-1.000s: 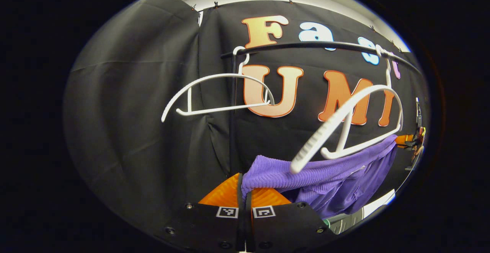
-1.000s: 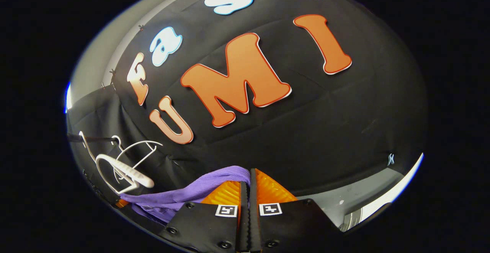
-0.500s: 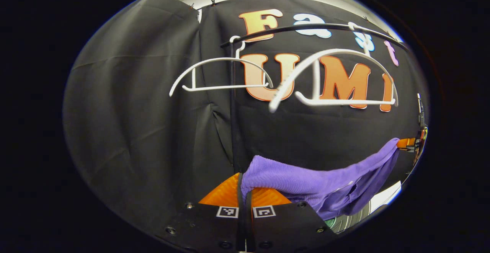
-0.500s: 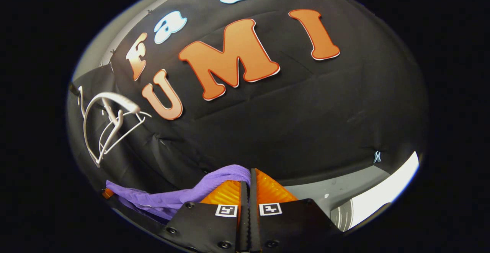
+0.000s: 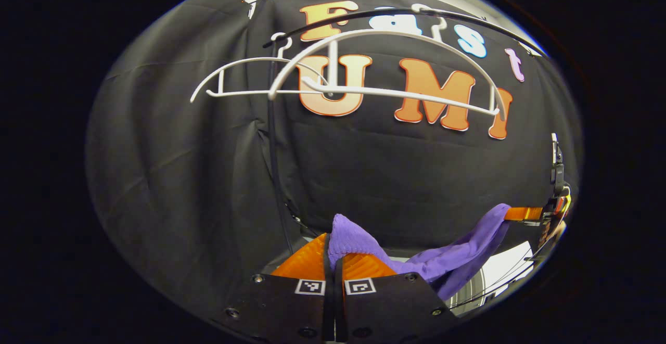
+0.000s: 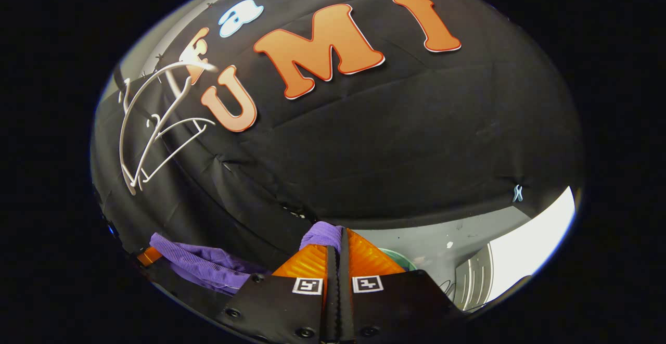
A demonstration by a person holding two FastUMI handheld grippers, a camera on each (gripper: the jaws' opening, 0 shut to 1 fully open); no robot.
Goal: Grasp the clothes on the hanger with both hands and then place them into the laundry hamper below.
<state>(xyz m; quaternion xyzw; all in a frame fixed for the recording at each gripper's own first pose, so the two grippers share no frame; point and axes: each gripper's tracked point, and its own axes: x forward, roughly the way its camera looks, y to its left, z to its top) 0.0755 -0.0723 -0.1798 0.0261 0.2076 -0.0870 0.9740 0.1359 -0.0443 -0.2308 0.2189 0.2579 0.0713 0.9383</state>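
both jaws clamp the purple garment (image 5: 442,260), slung lengthwise between the left gripper (image 5: 333,260) and right gripper (image 6: 337,253), free of the white hangers (image 5: 364,63); the hamper presumably lies below.

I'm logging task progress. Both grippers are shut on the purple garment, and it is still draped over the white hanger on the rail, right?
Not quite. The purple garment is off the white hanger, which hangs bare on the rail well above it, as the left gripper view shows. The left gripper and the right gripper are indeed both shut on it.
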